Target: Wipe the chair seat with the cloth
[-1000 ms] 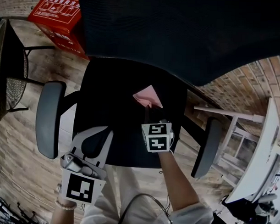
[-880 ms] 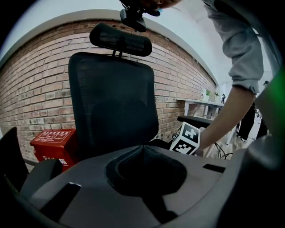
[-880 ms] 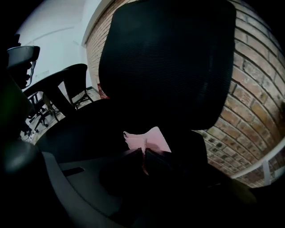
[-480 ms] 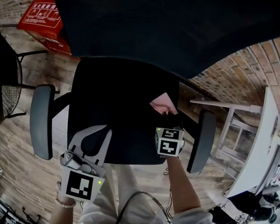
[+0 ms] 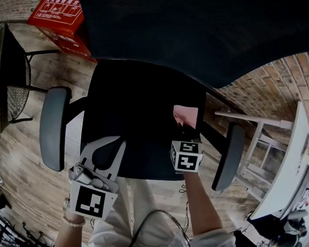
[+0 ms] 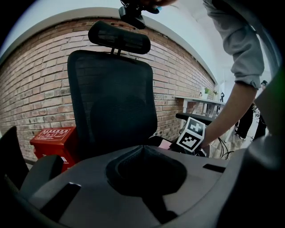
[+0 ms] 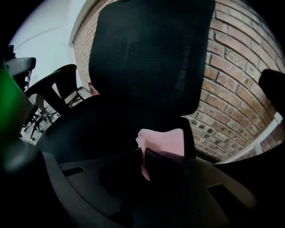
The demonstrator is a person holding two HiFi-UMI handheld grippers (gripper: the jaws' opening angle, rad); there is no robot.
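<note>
The right tool (image 7: 143,153) is clenched on the near edge of the pink cloth (image 7: 162,140), with a fold of it pinched between the two closed jaws. The rest of the cloth spreads flat ahead of the jaws on the black chair seat (image 7: 89,129).

From the head view, this tool (image 5: 184,128) sits over the right side of the seat (image 5: 135,104). The cloth (image 5: 186,115) lies close to the seat's right edge, near the right armrest (image 5: 228,156).

The left tool (image 6: 142,149) has its jaws together with nothing between them. In the head view it (image 5: 107,143) hangs over the front left corner of the seat, beside the left armrest (image 5: 54,127). Whether it touches the seat cannot be told.

Behind the seat rises the dark mesh backrest (image 6: 111,102) with a headrest (image 6: 119,38) on top. A red box (image 5: 64,16) stands on the wooden floor (image 5: 22,156) to the left of the chair, against a brick wall (image 6: 35,93).
</note>
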